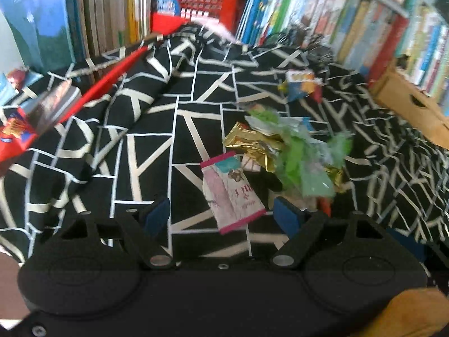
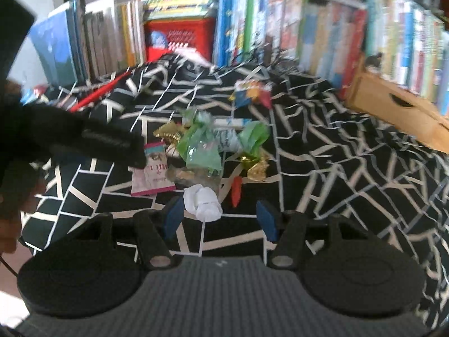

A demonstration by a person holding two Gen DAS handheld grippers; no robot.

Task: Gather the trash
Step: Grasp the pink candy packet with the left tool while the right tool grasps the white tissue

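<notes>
Pink wrapper (image 1: 233, 193) between open left gripper (image 1: 223, 216) fingers, untouched.

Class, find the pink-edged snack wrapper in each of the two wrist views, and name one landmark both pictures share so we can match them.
Left wrist view: the pink-edged wrapper lies at lower centre, just ahead of the open left tongs.
Right wrist view: the same wrapper lies left of centre, beside the left tongs' dark tip.
Shared landmark: the red crate among the books at the back.

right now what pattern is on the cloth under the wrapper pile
Black cloth with irregular white lines, like cracked tiles; clearest in the left wrist view.
</notes>
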